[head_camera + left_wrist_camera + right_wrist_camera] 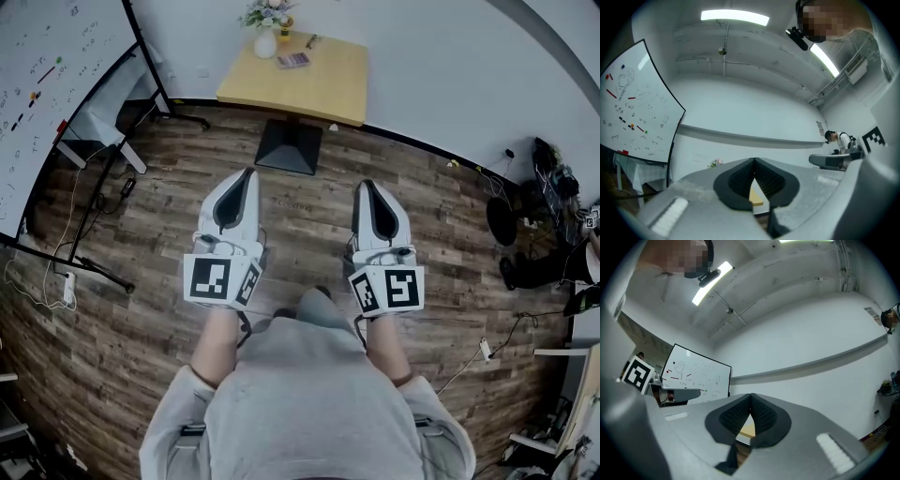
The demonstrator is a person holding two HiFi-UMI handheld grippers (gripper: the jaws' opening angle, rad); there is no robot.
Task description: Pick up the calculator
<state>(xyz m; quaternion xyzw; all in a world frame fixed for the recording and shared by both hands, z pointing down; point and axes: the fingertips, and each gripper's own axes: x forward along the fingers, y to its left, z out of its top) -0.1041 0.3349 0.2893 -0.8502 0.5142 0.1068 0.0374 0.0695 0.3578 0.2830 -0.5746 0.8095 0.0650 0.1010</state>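
Note:
The calculator (293, 60) is a small purple-grey slab lying on a yellow table (319, 89) far ahead by the white wall. Both grippers are held side by side over the wooden floor, well short of the table. My left gripper (248, 173) is shut with nothing between its black pads. My right gripper (364, 186) is shut and empty too. In the left gripper view the closed tips (754, 160) point slightly upward at the wall, with a sliver of the table (756, 197) below them. The right gripper view shows the same closed tips (750, 395).
A vase of flowers (265, 28) and a small yellow object (285, 31) stand on the table beside the calculator. A whiteboard on a wheeled stand (47, 103) is at the left. Cables and bags (539, 216) lie at the right. A person (836, 139) stands far off.

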